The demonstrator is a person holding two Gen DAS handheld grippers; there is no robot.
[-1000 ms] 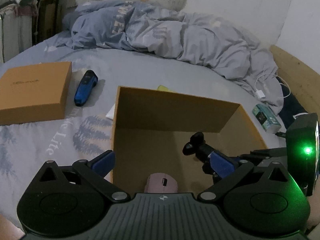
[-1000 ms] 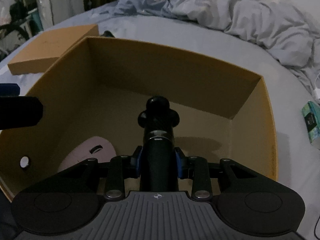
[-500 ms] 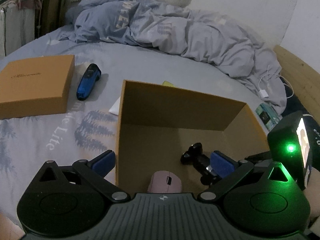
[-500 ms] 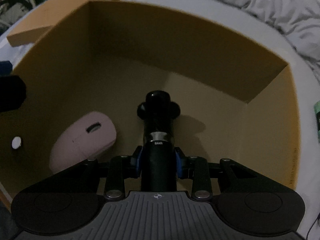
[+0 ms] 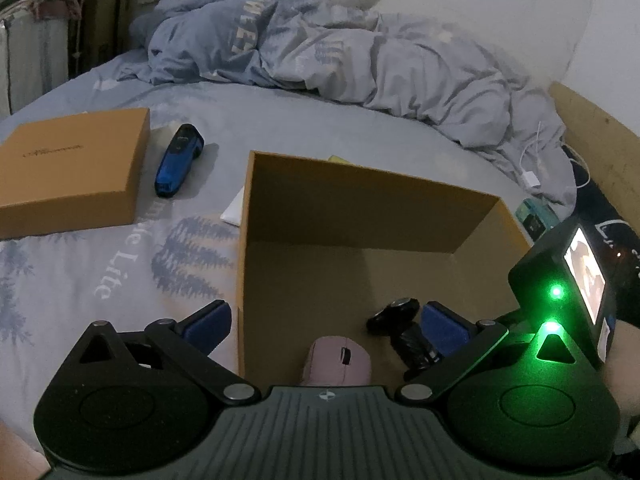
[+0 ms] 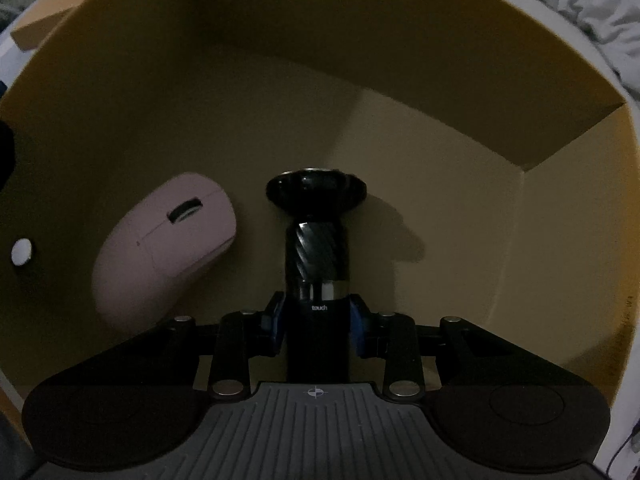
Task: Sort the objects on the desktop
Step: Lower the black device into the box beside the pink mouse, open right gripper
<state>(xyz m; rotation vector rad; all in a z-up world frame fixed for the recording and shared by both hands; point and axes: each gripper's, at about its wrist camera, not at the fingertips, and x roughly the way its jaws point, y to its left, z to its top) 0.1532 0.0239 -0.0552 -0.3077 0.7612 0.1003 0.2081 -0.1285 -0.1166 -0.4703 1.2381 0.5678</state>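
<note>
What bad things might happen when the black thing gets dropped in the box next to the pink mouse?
1. The right tool grips the black handle low inside the cardboard box, close beside the pink mouse. Letting go may roll it into the mouse.
2. Its wide flared end may make it tip or roll sideways.
3. The open left tool straddles the box's left wall, so moving it carelessly might nudge the box.

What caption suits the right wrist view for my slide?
Right hand-held gripper lowers a black cylindrical gadget beside a pink computer mouse inside the brown cardboard box.
</note>
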